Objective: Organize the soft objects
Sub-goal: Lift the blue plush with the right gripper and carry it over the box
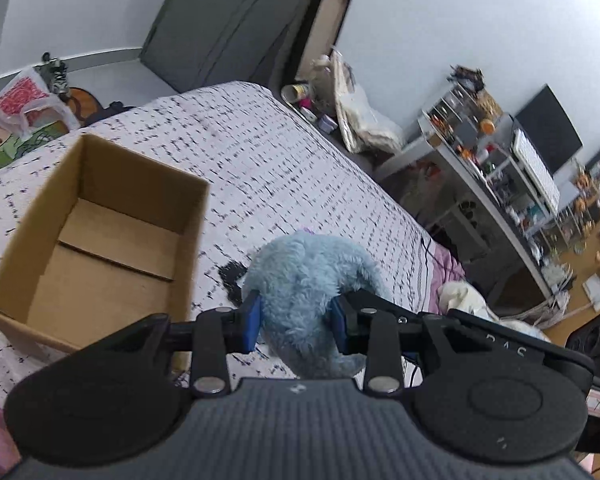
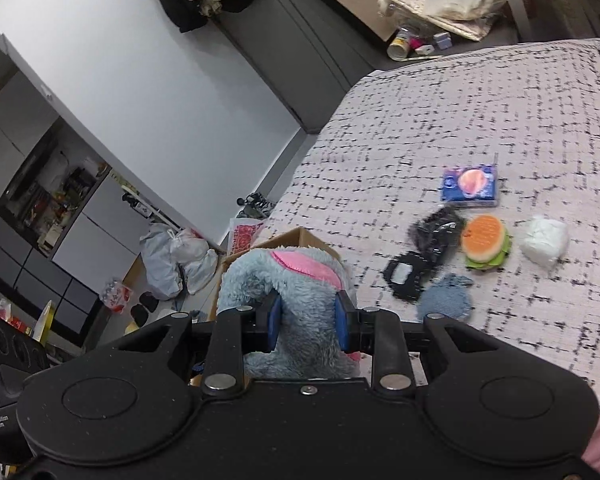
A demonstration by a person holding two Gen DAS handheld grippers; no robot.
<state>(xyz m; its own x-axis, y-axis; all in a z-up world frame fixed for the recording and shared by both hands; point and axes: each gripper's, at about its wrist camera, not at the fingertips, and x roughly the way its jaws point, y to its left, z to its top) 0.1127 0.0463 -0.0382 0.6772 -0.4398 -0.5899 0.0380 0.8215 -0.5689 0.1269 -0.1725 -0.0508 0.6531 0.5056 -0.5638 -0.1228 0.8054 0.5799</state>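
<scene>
Plush fur bulges around both sets of jaws: the left gripper point(image 1: 296, 322) and the right gripper point(image 2: 308, 330) are each clamped on the blue plush toy point(image 1: 306, 284), held clear of the bed point(image 1: 260, 152) just beside the open cardboard box point(image 1: 100, 232). It looks light and squashy, unlikely to slip or break, though loose parts may flop. Gripping thick stuffed sections, as now, seems the sounder hold than its pink ear lining point(image 2: 306, 266).
</scene>
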